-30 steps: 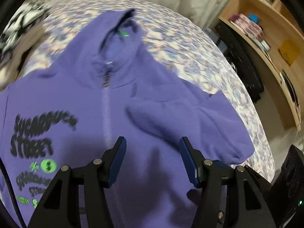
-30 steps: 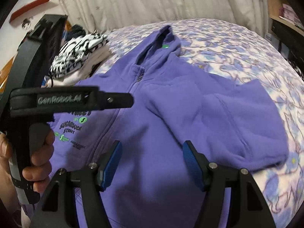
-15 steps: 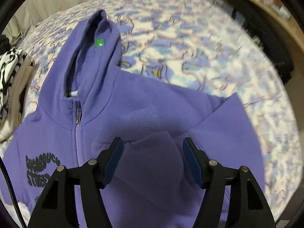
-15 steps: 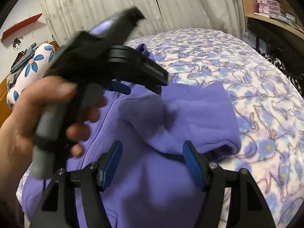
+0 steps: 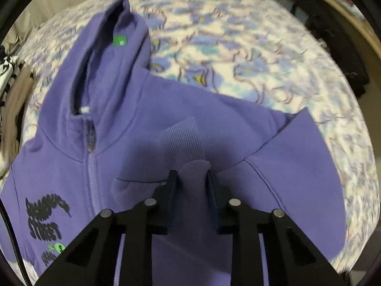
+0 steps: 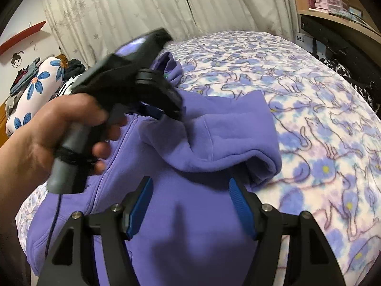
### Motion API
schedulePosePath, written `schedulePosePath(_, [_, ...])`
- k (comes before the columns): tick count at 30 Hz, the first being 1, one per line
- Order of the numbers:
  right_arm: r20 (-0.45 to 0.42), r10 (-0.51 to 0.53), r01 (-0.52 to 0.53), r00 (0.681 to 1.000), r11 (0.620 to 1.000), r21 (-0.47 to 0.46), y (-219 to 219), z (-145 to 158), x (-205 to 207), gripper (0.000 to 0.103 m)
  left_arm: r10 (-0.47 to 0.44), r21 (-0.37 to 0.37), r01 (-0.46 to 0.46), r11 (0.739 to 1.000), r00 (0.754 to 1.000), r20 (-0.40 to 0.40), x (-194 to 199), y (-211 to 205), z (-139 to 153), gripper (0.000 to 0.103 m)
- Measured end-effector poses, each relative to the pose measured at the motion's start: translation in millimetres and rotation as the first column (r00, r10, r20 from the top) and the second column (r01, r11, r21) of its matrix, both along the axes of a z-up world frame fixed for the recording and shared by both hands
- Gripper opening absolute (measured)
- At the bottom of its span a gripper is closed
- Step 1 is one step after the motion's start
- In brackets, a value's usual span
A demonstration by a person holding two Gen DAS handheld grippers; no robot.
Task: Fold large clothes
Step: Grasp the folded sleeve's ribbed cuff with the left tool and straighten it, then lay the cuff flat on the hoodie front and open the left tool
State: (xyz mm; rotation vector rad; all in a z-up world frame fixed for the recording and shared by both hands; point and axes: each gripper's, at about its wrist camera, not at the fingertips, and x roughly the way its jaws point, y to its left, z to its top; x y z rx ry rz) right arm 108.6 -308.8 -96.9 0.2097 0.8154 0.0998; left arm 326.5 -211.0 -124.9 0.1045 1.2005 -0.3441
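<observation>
A purple zip hoodie (image 5: 119, 128) lies face up on the bed, hood pointing away, black and green print at the lower left. Its sleeve (image 5: 188, 147) is folded across the chest. My left gripper (image 5: 191, 178) is shut on the sleeve just behind the ribbed cuff. In the right wrist view the left gripper (image 6: 166, 109) is held in a hand above the hoodie (image 6: 190, 226), lifting the sleeve (image 6: 214, 140). My right gripper (image 6: 190, 190) is open and empty, just above the hoodie's lower body.
The bed has a blue and white cat-print cover (image 6: 321, 109). Folded clothes (image 5: 9, 90) are stacked at the left edge, with a flowered pillow (image 6: 33, 88) behind. A wooden shelf and dark items (image 6: 340, 35) stand at the right. Curtains (image 6: 142, 12) hang behind.
My left gripper moved forward over the folded sleeve and shut on it near the cuff. My right gripper stayed open and came closer over the hoodie's lower part.
</observation>
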Motion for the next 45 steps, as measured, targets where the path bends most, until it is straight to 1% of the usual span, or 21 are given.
schedulePosePath(1, [0.003, -0.001, 0.001, 1.0, 1.0, 0.004, -0.2, 0.5, -1.4, 0.066, -0.009, -0.036, 0.01, 0.999, 1.0, 0.021, -3.7, 8.3, 6.4, 0.015])
schedulePosePath(6, [0.015, -0.004, 0.004, 1.0, 1.0, -0.005, 0.3, 3.5, -6.9, 0.066, 0.001, -0.23, 0.043, 0.972, 0.982, 0.188, -32.5, 81.0, 41.5, 0.015])
schedulePosePath(11, [-0.004, 0.004, -0.005, 1.0, 1.0, -0.015, 8.0, -0.9, -10.3, 0.066, 0.049, -0.269, 0.024, 0.963, 0.964, 0.263, -58.1, 160.3, 34.5, 0.015])
schedulePosePath(15, [-0.031, 0.015, -0.015, 0.999, 1.0, -0.01, 20.8, -8.3, -11.6, 0.067, 0.041, -0.307, 0.008, 0.952, 0.987, 0.155, -74.1, 205.8, -1.1, 0.018])
schedulePosePath(17, [-0.048, 0.018, -0.017, 0.999, 1.0, 0.009, 23.0, -11.6, -11.4, 0.067, 0.046, -0.307, -0.007, 0.952, 0.992, 0.12, -83.3, 223.3, -15.8, 0.029])
schedulePosePath(20, [-0.081, 0.012, -0.009, 0.997, 0.999, 0.037, 27.2, -17.1, -9.7, 0.067, 0.073, -0.338, -0.042, 0.94, 0.994, 0.079, -88.4, 237.8, -28.3, 0.038])
schedulePosePath(23, [-0.087, 0.001, 0.004, 0.996, 0.999, 0.048, 29.0, -17.6, -9.3, 0.067, 0.083, -0.424, -0.056, 0.904, 0.995, 0.046, -93.2, 252.1, -31.8, 0.042])
schedulePosePath(24, [-0.082, -0.002, 0.006, 0.997, 0.999, 0.05, 28.8, -15.9, -10.5, 0.067, 0.079, -0.473, -0.052, 0.879, 0.996, 0.037, -95.4, 257.2, -30.3, 0.044])
schedulePosePath(25, [-0.078, -0.002, 0.006, 0.997, 0.999, 0.051, 28.6, -14.6, -12.6, 0.067, 0.076, -0.511, -0.05, 0.858, 0.997, 0.029, -96.8, 260.6, -29.6, 0.052])
schedulePosePath(26, [-0.074, -0.001, 0.005, 0.997, 0.999, 0.052, 27.9, -13.1, -13.9, 0.069, 0.072, -0.549, -0.05, 0.834, 0.997, 0.019, -98.9, 265.2, -27.6, 0.065])
schedulePosePath(28, [-0.065, -0.001, 0.004, 0.998, 0.999, 0.05, 26.8, -8.3, -16.1, 0.074, 0.077, -0.609, -0.055, 0.791, 0.997, 0.011, -101.0, 272.0, -22.9, 0.075])
schedulePosePath(29, [-0.061, -0.003, 0.006, 0.998, 0.999, 0.044, 26.3, -6.6, -16.7, 0.075, 0.085, -0.625, -0.061, 0.779, 0.996, 0.009, -100.9, 275.8, -21.7, 0.076])
schedulePosePath(31, [-0.056, -0.009, 0.011, 0.998, 1.0, 0.027, 25.4, -3.6, -15.9, 0.075, 0.1, -0.627, -0.086, 0.774, 0.995, -0.013, -95.1, 278.7, -23.6, 0.076])
schedulePosePath(33, [-0.054, -0.023, 0.024, 0.998, 1.0, 0.013, 23.0, -2.3, -11.4, 0.075, 0.125, -0.603, -0.126, 0.788, 0.991, -0.044, -86.2, 280.6, -30.5, 0.076])
schedulePosePath(37, [-0.069, -0.059, 0.062, 0.996, 0.997, 0.036, 11.5, -2.6, 2.6, 0.075, 0.129, -0.589, -0.166, 0.791, 0.986, -0.105, -66.8, 279.3, -45.4, 0.074])
schedulePosePath(39, [-0.075, -0.076, 0.08, 0.994, 0.996, 0.043, 3.7, -2.5, 12.0, 0.075, 0.122, -0.587, -0.158, 0.794, 0.987, -0.101, -59.2, 275.6, -48.0, 0.065])
schedulePosePath(40, [-0.083, -0.088, 0.092, 0.993, 0.995, 0.038, -1.9, -2.6, 20.7, 0.075, 0.121, -0.574, -0.154, 0.804, 0.988, -0.095, -56.4, 273.5, -48.8, 0.052])
schedulePosePath(41, [-0.09, -0.097, 0.101, 0.991, 0.994, 0.034, -6.5, -3.1, 28.0, 0.075, 0.118, -0.558, -0.15, 0.816, 0.989, -0.092, -52.6, 269.9, -50.1, 0.035])
schedulePosePath(43, [-0.106, -0.114, 0.119, 0.988, 0.992, 0.034, -20.0, -5.9, 47.6, 0.075, 0.114, -0.516, -0.144, 0.844, 0.989, -0.089, -46.4, 262.8, -52.2, 0.017])
schedulePosePath(44, [-0.119, -0.125, 0.13, 0.985, 0.991, 0.032, -26.1, -8.7, 57.7, 0.075, 0.109, -0.495, -0.133, 0.859, 0.991, -0.076, -44.2, 258.9, -51.1, 0.012])
schedulePosePath(45, [-0.14, -0.133, 0.139, 0.981, 0.99, 0.033, -33.3, -13.8, 70.2, 0.075, 0.099, -0.476, -0.11, 0.872, 0.994, -0.048, -43.5, 254.3, -47.4, 0.011])
